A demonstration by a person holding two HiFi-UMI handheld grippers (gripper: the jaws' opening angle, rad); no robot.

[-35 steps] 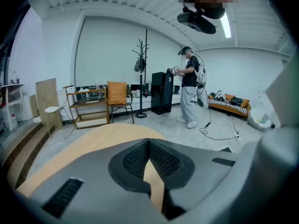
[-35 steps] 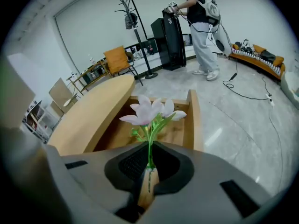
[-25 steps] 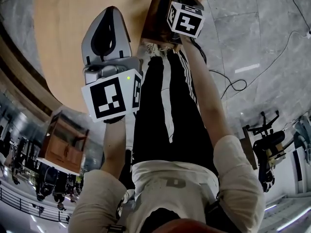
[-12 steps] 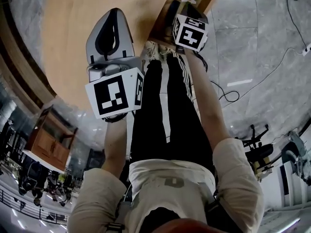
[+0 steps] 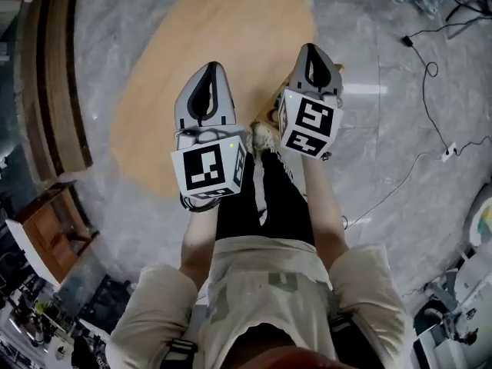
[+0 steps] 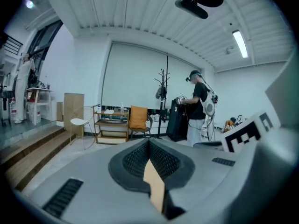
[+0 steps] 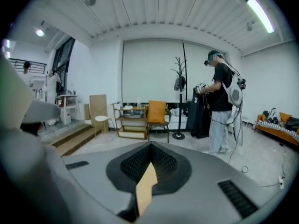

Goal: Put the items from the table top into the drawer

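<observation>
Both grippers are raised side by side in front of my legs in the head view. My left gripper (image 5: 209, 69) is shut with nothing in it. My right gripper (image 5: 310, 49) is also shut and empty, a little farther out. A sliver of brown wood (image 5: 270, 112) peeks out between them; the table top, its items and the drawer are hidden. In the left gripper view the jaws (image 6: 149, 143) meet on a tan seam and point level into the room. The right gripper view shows the same closed jaws (image 7: 150, 146).
An oval wooden platform (image 5: 200, 37) lies on the marble floor ahead. Wooden steps (image 5: 58, 91) and a small wooden cabinet (image 5: 46, 233) are at the left, cables (image 5: 427, 60) at the right. Across the room stand a person (image 7: 219, 108), an orange chair (image 7: 156, 113) and a shelf (image 6: 111, 122).
Both grippers have risen and drawn level with each other. The small wooden table with flowers, earlier under the right gripper, is now hidden. The head view has swung over more floor.
</observation>
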